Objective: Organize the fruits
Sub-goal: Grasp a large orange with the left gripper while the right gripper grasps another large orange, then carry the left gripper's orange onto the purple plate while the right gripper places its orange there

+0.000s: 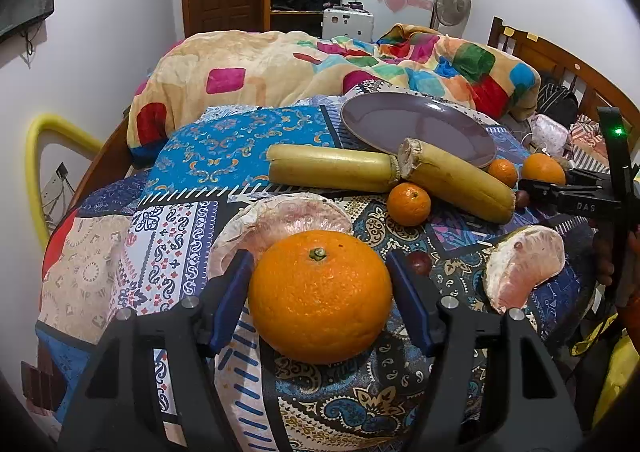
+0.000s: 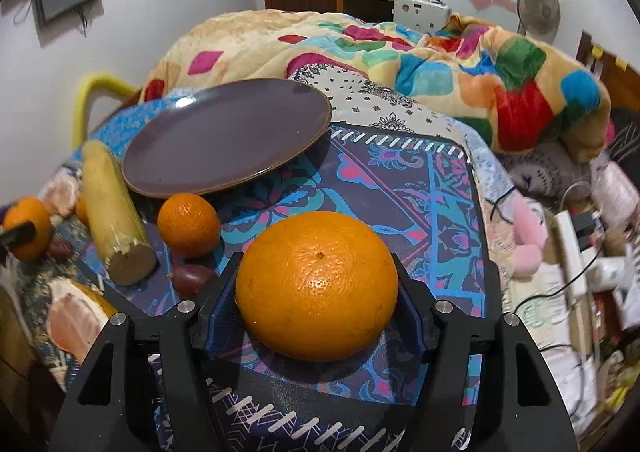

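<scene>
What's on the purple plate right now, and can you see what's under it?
Nothing lies on the purple plate; its face is bare. It sits tilted on the patterned bedcover, near edge beside a sugarcane piece and a small orange. What props it up is hidden.

Bright orange on the big orange (image 1: pixel 320 294) between the left gripper's (image 1: pixel 320 294) blue pads (image 1: pixel 234 302), a small green stem stub on top; the frame is black. Behind it, pale pink pomelo flesh (image 1: pixel 280 218) with whitish pith, and a second pink wedge (image 1: pixel 524 266) to the right. Dull yellow-tan sugarcane pieces (image 1: pixel 330 168), a muted purple plate (image 1: pixel 416 126) with a brown rim. The bedspread (image 1: pixel 176 248) runs blue, white and navy paisley patchwork. In the right wrist view, another vivid orange (image 2: pixel 316 286) sits on navy cloth with turquoise and pink florals; the blanket (image 2: pixel 500 80) is beige with red, green, blue and magenta blocks
</scene>
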The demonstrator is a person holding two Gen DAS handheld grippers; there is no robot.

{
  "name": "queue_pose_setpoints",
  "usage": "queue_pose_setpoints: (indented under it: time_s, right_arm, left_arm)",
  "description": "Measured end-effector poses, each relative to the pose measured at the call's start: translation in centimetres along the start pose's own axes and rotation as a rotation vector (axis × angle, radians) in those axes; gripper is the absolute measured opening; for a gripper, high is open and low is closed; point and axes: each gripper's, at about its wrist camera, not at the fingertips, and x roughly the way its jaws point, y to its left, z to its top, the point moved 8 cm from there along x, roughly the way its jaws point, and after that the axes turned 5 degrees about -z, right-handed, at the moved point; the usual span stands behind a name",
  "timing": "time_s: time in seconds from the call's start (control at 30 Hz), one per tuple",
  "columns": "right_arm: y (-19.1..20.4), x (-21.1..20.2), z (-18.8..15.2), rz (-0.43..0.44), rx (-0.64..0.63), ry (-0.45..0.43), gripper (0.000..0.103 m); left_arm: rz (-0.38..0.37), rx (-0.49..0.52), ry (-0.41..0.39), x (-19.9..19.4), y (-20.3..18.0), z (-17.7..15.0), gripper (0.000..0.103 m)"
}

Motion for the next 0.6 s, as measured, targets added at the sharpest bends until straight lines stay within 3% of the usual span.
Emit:
queue_pose_setpoints:
  time_s: [0.23, 0.6]
  right_arm:
    - [0.1, -1.8, 1.0, -0.015, -0.015, -0.045, 0.064]
    - [0.8, -4.6, 6.1, 0.003, -0.02, -0.177, 0.064]
  left_arm:
    - [-0.008, 0.021, -0.037, -1.0, -0.7, 1.4, 0.068]
    - [-0.038, 0.084, -0.119, -1.7, -3.2, 6.5, 0.068]
